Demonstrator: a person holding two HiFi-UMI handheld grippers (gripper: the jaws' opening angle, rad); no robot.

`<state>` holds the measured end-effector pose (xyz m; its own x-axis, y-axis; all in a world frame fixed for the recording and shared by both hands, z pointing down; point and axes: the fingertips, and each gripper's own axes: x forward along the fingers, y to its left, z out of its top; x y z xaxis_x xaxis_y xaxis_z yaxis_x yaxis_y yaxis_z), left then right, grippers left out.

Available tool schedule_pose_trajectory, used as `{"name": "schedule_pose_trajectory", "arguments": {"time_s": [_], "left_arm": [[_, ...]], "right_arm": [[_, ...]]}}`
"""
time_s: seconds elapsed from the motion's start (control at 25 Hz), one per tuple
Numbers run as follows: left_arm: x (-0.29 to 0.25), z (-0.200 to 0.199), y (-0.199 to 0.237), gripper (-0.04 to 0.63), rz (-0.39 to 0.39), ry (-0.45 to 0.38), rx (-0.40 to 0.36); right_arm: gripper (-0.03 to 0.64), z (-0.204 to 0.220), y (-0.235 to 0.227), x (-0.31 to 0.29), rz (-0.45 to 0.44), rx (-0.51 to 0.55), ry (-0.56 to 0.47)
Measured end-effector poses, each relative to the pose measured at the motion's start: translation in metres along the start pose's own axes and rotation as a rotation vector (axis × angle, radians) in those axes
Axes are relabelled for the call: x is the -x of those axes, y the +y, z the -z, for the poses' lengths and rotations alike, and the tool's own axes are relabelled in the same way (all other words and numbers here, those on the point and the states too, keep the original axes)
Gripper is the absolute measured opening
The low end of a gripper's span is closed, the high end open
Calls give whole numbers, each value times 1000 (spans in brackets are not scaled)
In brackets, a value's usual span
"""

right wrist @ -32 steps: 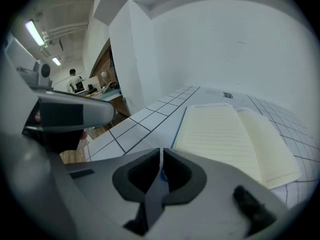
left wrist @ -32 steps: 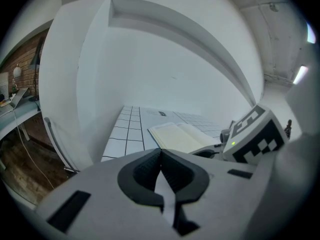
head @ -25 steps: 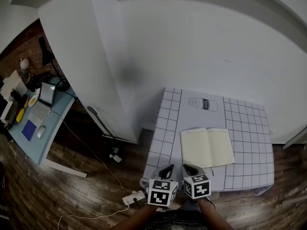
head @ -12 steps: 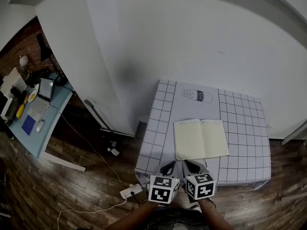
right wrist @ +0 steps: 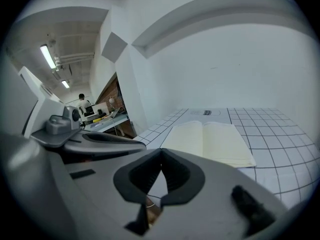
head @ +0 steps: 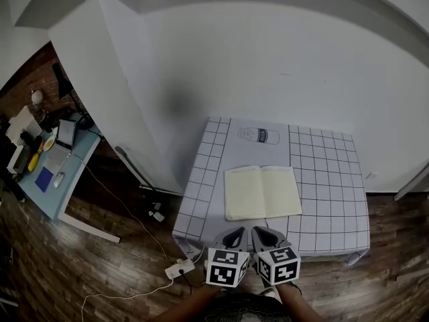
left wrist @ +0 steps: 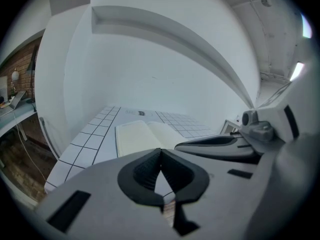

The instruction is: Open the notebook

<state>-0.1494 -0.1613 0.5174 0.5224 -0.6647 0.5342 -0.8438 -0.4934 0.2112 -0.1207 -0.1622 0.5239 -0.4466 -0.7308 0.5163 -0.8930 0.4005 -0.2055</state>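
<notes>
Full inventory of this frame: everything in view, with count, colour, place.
notebook: 1, cream pages, lying open mid-table
table: 1, white cover with black grid, centre
bottle outline: 1, black print, on the cover beyond the notebook
desk: 1, light blue, far left, cluttered
laptop: 1, grey, on the desk
power strip: 1, white, wood floor, left of table
left gripper: 1, grey, shut, empty
right gripper: 1, grey, shut, empty

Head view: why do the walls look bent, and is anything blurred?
Head view: a wide lens bows the wall and table edges; the notebook is sharp. Left gripper view: dark rounded corners, its hand-held gripper looks soft. Right gripper view: same bowing, a bright ceiling light.
</notes>
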Motion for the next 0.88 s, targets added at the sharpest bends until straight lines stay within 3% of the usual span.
{"name": "schedule_pose_trajectory", "arguments": {"time_s": [0.36,0.88], "left_arm": [[0,0,-48,8,-23,-20,-5],[-1,9,-82,8,-105,-36,25]], "right_arm": [[12,6,-21,42,-40,15,-25],[12,11,-42,67,-118,59,-45]]}}
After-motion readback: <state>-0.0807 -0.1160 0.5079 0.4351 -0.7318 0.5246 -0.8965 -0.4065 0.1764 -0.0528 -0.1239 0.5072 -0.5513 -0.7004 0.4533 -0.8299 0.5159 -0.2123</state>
